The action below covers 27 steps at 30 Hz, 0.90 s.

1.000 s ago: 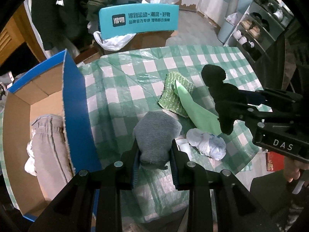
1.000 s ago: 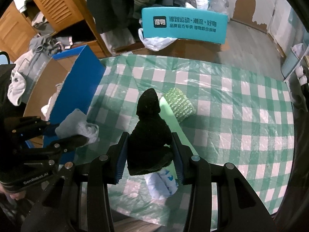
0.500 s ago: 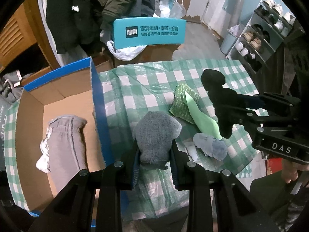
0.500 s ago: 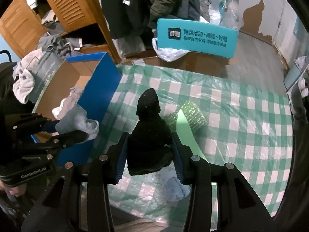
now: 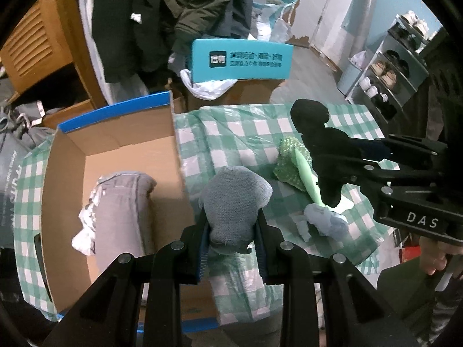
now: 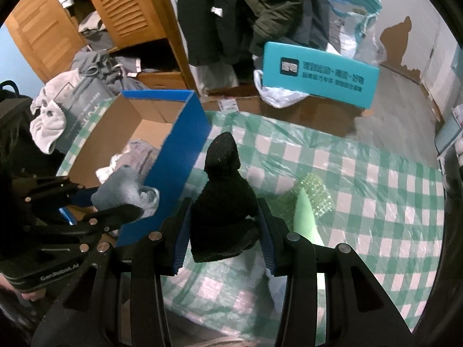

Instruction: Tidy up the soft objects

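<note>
My left gripper (image 5: pixel 231 225) is shut on a grey knitted sock (image 5: pixel 234 199), held above the right wall of a blue-edged cardboard box (image 5: pixel 121 107). A rolled grey garment (image 5: pixel 121 211) with white cloth beside it lies inside the box. My right gripper (image 6: pixel 224 231) is shut on a black sock (image 6: pixel 222 199), raised over the green checked tablecloth (image 6: pixel 376 190). That black sock (image 5: pixel 321 144) and right gripper show at the right of the left wrist view. The grey sock (image 6: pixel 124 190) in the left gripper appears at the left of the right wrist view, next to the box (image 6: pixel 185 144).
A pale blue bundle (image 5: pixel 327 219), a green sparkly cloth (image 5: pixel 286 159) and a light green sheet (image 5: pixel 306 173) lie on the table. Beyond it stand a teal box (image 5: pixel 240 57), hanging coats (image 5: pixel 173 14) and a shoe rack (image 5: pixel 390 72). A hand (image 5: pixel 437 257) holds the right gripper's handle.
Both grippers rose and shifted left toward the box, each still gripping its sock. More of the box interior is in view now.
</note>
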Each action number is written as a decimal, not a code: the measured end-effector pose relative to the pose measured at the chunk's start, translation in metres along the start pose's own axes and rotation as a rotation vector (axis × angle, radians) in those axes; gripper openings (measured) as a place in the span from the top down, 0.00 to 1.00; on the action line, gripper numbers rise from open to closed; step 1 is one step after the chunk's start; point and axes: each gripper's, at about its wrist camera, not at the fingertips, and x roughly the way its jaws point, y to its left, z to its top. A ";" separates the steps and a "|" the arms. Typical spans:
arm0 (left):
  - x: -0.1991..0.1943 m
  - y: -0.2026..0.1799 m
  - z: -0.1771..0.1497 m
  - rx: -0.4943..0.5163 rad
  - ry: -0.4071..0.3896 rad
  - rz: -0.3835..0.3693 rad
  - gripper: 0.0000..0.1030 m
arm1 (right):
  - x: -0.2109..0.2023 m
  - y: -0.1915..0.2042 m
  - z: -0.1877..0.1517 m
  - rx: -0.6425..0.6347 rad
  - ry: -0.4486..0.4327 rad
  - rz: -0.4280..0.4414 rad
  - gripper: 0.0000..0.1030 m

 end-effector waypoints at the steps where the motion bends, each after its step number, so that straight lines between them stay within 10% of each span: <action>1: -0.001 0.004 0.000 -0.008 -0.001 0.000 0.73 | 0.000 0.003 0.001 -0.004 -0.002 0.004 0.59; 27: -0.020 0.087 -0.022 -0.120 -0.038 0.072 0.73 | 0.027 0.087 0.036 -0.100 0.016 0.093 0.59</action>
